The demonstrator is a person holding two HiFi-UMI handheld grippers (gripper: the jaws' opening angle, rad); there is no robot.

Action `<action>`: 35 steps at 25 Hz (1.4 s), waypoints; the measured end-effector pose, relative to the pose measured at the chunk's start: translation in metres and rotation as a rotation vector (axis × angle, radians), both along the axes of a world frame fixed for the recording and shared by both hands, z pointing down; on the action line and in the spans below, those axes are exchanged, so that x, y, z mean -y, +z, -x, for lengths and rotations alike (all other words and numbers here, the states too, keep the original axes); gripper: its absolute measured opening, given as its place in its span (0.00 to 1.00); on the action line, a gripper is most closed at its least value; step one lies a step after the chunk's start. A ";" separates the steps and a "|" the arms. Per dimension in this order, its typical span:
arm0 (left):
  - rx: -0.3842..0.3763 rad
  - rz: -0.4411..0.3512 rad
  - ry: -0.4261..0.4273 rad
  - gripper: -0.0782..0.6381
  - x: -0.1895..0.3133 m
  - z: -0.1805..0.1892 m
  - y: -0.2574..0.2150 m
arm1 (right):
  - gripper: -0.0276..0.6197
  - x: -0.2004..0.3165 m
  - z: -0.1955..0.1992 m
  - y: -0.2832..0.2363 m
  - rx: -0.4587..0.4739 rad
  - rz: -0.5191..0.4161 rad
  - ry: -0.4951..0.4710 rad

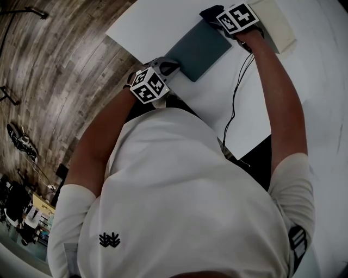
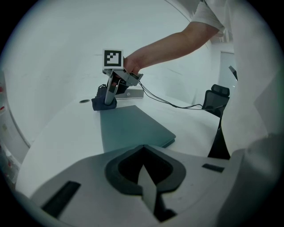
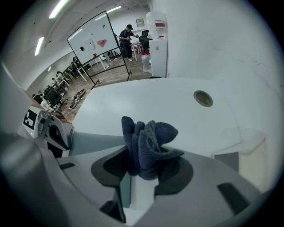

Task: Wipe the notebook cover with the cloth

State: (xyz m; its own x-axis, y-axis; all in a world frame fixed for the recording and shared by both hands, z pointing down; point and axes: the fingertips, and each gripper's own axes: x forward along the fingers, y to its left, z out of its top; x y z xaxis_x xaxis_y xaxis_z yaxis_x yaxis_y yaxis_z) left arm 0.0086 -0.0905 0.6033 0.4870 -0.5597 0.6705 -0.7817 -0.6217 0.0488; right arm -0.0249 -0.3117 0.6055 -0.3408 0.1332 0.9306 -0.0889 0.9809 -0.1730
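Observation:
A teal notebook (image 1: 198,49) lies closed on the white table (image 1: 152,24). My right gripper (image 1: 220,19) is at its far corner, shut on a bunched dark blue cloth (image 1: 209,11). In the right gripper view the cloth (image 3: 148,144) sticks up out of the right gripper (image 3: 143,166), with the notebook (image 3: 95,142) below to the left. In the left gripper view the cloth (image 2: 104,103) rests at the far corner of the notebook (image 2: 133,126). My left gripper (image 1: 167,66) is at the near left corner; its jaws meet, and the left gripper (image 2: 143,148) holds nothing that I can see.
A black cable (image 1: 235,98) trails from the right gripper toward the table's near edge. A pale flat pad (image 1: 280,24) lies at the back right. A round grommet hole (image 3: 203,98) is in the tabletop beyond the cloth. Wooden floor (image 1: 60,81) lies left of the table.

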 end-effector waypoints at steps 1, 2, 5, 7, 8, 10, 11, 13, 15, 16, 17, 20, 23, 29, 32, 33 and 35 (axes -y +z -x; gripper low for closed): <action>0.000 0.001 -0.001 0.12 -0.001 0.000 0.000 | 0.29 0.002 -0.001 0.001 0.003 -0.014 0.004; -0.001 0.001 -0.001 0.12 -0.001 -0.001 0.000 | 0.29 0.002 -0.002 0.001 0.010 -0.022 0.010; -0.007 0.010 0.002 0.12 -0.003 0.001 0.000 | 0.29 0.002 -0.004 -0.004 0.049 -0.047 0.037; -0.024 0.029 0.000 0.12 -0.003 0.004 0.000 | 0.29 0.001 -0.006 -0.011 0.075 -0.076 0.057; -0.038 0.043 -0.006 0.12 -0.004 0.005 0.000 | 0.29 0.000 -0.009 -0.016 0.090 -0.093 0.069; -0.071 0.066 -0.024 0.12 -0.006 0.008 -0.002 | 0.29 -0.004 -0.017 -0.026 0.126 -0.126 0.109; -0.087 0.068 -0.033 0.12 -0.008 0.009 -0.004 | 0.29 -0.007 -0.023 -0.031 0.150 -0.136 0.138; -0.132 0.060 -0.053 0.12 -0.010 0.012 -0.013 | 0.29 -0.020 -0.035 -0.040 0.212 -0.139 0.203; -0.208 0.050 -0.079 0.12 -0.012 0.019 -0.027 | 0.29 -0.037 -0.051 -0.051 0.270 -0.152 0.271; -0.249 0.044 -0.093 0.12 -0.013 0.024 -0.036 | 0.29 -0.048 -0.060 -0.057 0.295 -0.162 0.303; -0.287 0.038 -0.108 0.12 -0.013 0.030 -0.045 | 0.29 -0.061 -0.068 -0.063 0.316 -0.169 0.333; -0.363 0.022 -0.154 0.12 -0.021 0.052 -0.071 | 0.29 -0.111 -0.092 -0.074 0.363 -0.173 0.413; -0.378 0.001 -0.159 0.12 -0.029 0.075 -0.096 | 0.29 -0.165 -0.110 -0.087 0.433 -0.158 0.528; -0.384 -0.043 -0.089 0.12 -0.038 0.104 -0.139 | 0.29 -0.241 -0.119 -0.111 0.536 -0.195 0.716; -0.385 -0.042 -0.054 0.12 -0.043 0.106 -0.150 | 0.29 -0.266 -0.112 -0.119 0.556 -0.219 0.758; -0.391 -0.046 -0.044 0.12 -0.044 0.107 -0.154 | 0.29 -0.272 -0.109 -0.122 0.566 -0.226 0.774; -0.411 -0.053 -0.018 0.12 -0.048 0.108 -0.161 | 0.29 -0.285 -0.102 -0.127 0.578 -0.244 0.796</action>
State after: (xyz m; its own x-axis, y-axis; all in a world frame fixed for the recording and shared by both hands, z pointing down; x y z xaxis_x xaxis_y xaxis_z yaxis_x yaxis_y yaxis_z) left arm -0.0992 -0.0423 0.4425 0.6978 -0.5992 0.3926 -0.7148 -0.6179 0.3275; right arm 0.0770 -0.0264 0.4786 -0.6542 -0.5013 0.5663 -0.6987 0.6871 -0.1990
